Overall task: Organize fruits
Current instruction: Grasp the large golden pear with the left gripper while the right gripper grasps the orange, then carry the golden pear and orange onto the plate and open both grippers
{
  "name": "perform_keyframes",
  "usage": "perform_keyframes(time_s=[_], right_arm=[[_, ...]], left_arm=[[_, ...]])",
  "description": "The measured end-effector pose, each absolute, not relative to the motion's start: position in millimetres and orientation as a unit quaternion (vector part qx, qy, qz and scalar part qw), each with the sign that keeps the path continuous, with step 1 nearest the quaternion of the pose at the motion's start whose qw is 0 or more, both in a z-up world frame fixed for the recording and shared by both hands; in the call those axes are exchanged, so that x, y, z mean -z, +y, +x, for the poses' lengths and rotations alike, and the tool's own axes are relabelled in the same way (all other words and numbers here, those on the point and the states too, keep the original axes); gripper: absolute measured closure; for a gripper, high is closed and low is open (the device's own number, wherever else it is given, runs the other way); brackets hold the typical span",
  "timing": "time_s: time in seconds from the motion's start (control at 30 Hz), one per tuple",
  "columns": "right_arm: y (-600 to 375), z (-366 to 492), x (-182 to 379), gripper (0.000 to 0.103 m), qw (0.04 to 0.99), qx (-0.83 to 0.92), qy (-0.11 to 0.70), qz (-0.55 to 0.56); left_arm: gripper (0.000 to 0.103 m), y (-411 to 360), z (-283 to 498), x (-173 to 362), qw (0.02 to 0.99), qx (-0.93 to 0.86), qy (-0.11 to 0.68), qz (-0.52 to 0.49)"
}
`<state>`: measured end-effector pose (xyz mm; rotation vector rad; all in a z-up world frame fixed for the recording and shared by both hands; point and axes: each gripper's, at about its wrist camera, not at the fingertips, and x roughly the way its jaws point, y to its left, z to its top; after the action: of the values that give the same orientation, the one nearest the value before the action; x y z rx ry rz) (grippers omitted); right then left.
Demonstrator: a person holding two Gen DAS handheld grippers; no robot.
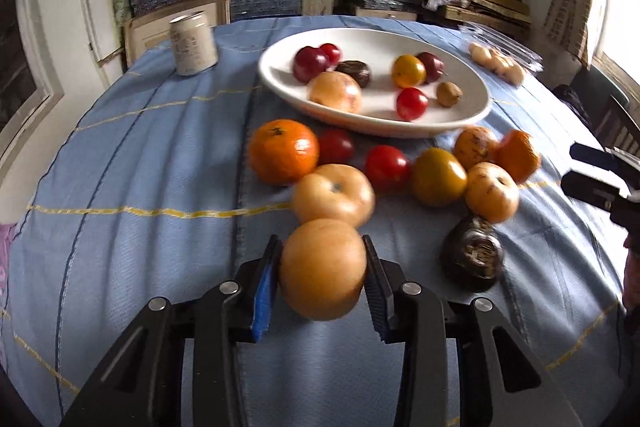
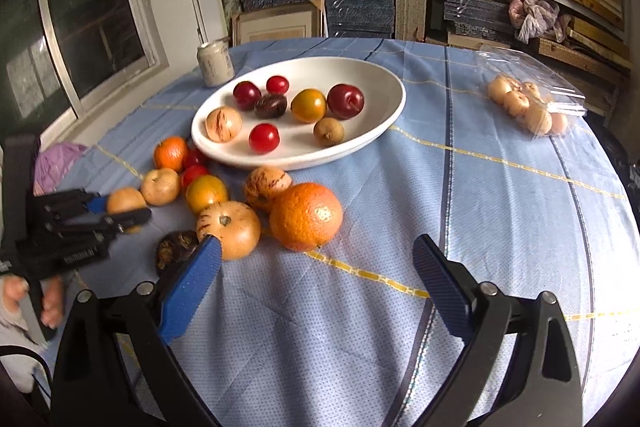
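Left hand-held gripper: clamped on a round pale-orange fruit above the blue-clothed bench.
Right hand-held gripper: jaws apart, empty, near a large dimpled orange.

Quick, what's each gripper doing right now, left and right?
Left gripper: closed on a round pale orange-tan fruit, pads against both of its sides.
Right gripper: open, nothing between its blue-padded fingers.
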<state>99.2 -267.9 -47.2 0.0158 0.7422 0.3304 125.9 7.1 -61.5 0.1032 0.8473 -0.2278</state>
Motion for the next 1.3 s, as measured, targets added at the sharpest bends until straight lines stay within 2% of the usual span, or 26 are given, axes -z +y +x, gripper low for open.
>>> perform_keyframes(time_s=[0.07,0.1,0.43,0.5,0.87,1.07,1.3], right_arm=[[-263,101,50,0.035,0.917,-0.161,0.364,-0.007],[-260,105,52,0.04,0.915,-0.161,0.369,-0.013],[-249,143,66,0.041,0.905,-0.165,0.391,0.005],[-249,148,71,0.055,0.898,-0.17,0.405,0.012],[-266,137,72,0.056,0.897,-0.175,0.403,0.05],[-277,128,61,0.056,0.904,-0.17,0.386,0.066],[-288,131,1,0.056,0.928,-0.167,0.325,0.073]], left_arm=[[0.064,13,130,62,0.902,0.109,0.417,0.031],[0.064,15,130,62,0.901,0.11,0.418,0.027],[0.064,8,130,66,0.898,0.114,0.423,0.034],[0.064,8,129,66,0.899,0.113,0.422,0.035],[0.065,8,131,70,0.898,0.114,0.423,0.032],[0.065,14,121,50,0.917,0.103,0.385,0.022],[0.065,2,166,6,0.919,0.102,0.378,0.036]])
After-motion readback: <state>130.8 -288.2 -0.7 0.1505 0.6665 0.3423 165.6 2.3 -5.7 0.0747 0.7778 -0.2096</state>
